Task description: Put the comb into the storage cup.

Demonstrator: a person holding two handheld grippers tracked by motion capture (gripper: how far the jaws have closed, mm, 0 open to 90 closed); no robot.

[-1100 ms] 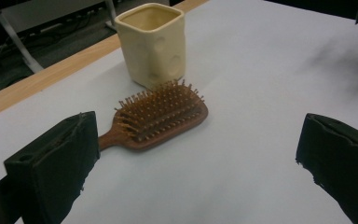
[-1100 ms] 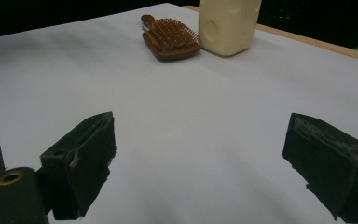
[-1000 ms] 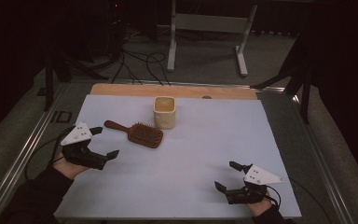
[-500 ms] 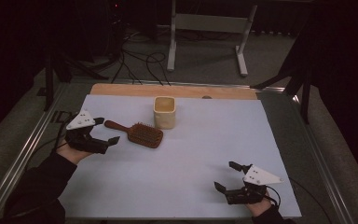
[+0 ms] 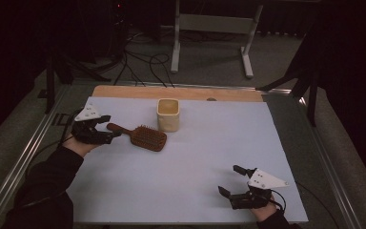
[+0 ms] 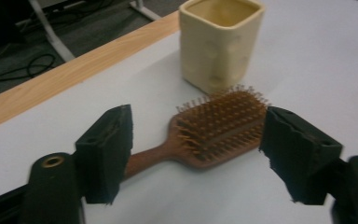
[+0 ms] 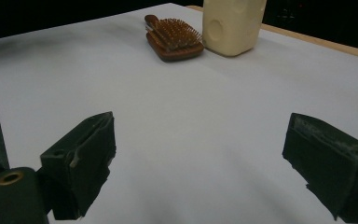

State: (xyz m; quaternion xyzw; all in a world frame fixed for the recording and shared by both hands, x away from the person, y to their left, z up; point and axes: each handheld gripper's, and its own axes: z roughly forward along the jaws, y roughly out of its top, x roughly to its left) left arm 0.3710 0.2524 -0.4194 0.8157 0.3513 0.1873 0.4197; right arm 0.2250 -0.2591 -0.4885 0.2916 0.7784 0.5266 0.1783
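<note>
The left gripper (image 5: pixel 106 130), jaws wide apart, brackets the handle of the wooden hairbrush (image 5: pixel 140 136) lying bristles-up just beside the cream cup (image 5: pixel 168 114); closing off-centre could swivel it into the cup, while the right gripper (image 5: pixel 232 180) rests open.

Floor cables (image 5: pixel 138 64) beyond white table (image 5: pixel 181 186)

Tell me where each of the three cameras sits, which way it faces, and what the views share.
High view: above the person's side, facing forward and down on the table; forearms, left tongs, right tongs show.
Left gripper view: rides the left tongs, facing the hairbrush and cup; its black jaws show.
Right gripper view: rides the right tongs, facing across the table; its jaws show.
Shared: all three show hairbrush and cup.
</note>
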